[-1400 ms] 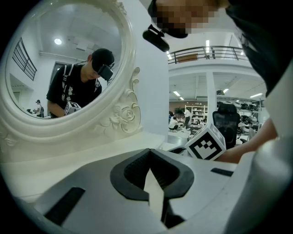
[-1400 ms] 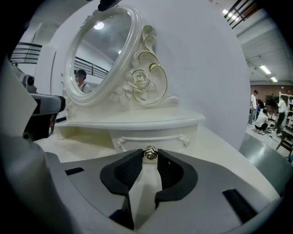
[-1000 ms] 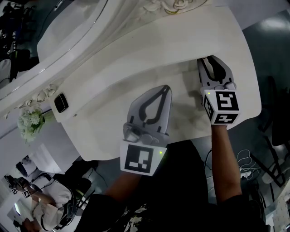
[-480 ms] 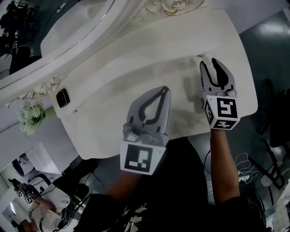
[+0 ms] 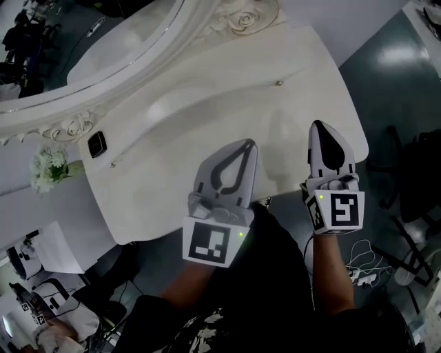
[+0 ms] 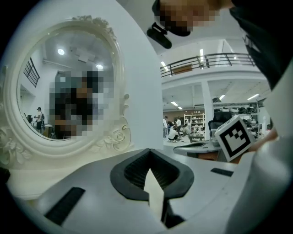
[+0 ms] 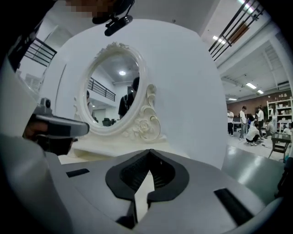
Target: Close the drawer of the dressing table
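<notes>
Hovering above the front part of the white dressing table [image 5: 172, 131], both grippers point away from the person and toward its oval mirror [image 5: 103, 41]. The left gripper [image 5: 249, 144] sits over the middle of the dressing table's front edge, its jaws pressed together at the tips with nothing caught in the hollow behind them. The right gripper [image 5: 319, 125] sits over the dressing table's front right corner, partly beyond the edge; its jaws are likewise closed tip to tip and empty.

No part of the drawer projects past the dressing table's front edge, so it lies tucked beneath the top, hidden from the head view. A small pale bit [image 5: 264, 202] shows at that edge between the two grippers; whether it is the drawer's handle cannot be told.

Toward the back of the dressing table, a carved rose [image 5: 242, 19] trims the mirror's frame. A small black device [image 5: 96, 145] lies on the dressing table's left end, and a bunch of white flowers [image 5: 47, 167] sits just off that end. A tiny knob-like thing [image 5: 278, 83] stands on the top toward the right.
</notes>
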Available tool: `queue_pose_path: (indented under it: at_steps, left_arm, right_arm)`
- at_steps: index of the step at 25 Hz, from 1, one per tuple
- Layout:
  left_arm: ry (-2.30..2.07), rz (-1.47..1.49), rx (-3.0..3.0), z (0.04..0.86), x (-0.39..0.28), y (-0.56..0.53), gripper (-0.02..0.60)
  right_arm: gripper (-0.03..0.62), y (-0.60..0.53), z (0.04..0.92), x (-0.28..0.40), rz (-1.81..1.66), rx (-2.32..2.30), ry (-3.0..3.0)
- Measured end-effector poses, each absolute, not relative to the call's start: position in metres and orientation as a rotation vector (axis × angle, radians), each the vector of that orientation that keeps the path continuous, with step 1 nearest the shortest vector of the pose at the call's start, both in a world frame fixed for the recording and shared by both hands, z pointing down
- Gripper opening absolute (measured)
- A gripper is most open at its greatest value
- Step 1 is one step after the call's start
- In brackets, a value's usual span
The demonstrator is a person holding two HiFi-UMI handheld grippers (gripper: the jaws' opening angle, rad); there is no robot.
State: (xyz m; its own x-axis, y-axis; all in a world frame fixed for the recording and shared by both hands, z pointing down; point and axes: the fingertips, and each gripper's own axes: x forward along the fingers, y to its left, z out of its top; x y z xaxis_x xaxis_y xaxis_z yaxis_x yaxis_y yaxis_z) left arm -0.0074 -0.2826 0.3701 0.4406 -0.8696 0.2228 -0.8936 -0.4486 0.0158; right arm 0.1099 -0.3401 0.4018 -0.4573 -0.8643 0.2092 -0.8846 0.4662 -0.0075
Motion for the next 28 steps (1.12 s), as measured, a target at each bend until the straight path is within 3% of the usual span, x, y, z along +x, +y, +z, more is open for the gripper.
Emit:
queue_pose_path:
  at_steps: [11, 28]
  left_arm:
    - [-1.619, 0.208, 2.639, 0.305, -0.007, -0.227, 0.002]
    - [-1.763, 0.017, 2.697, 0.239, -0.014, -0.192, 0.002]
  right_arm:
    - [-0.002, -0.253, 0.332, 0.113, 0.029, 1.443, -2.580]
    - [-0.003, -0.217, 0.248, 0.128, -0.179, 1.544, -2.735]
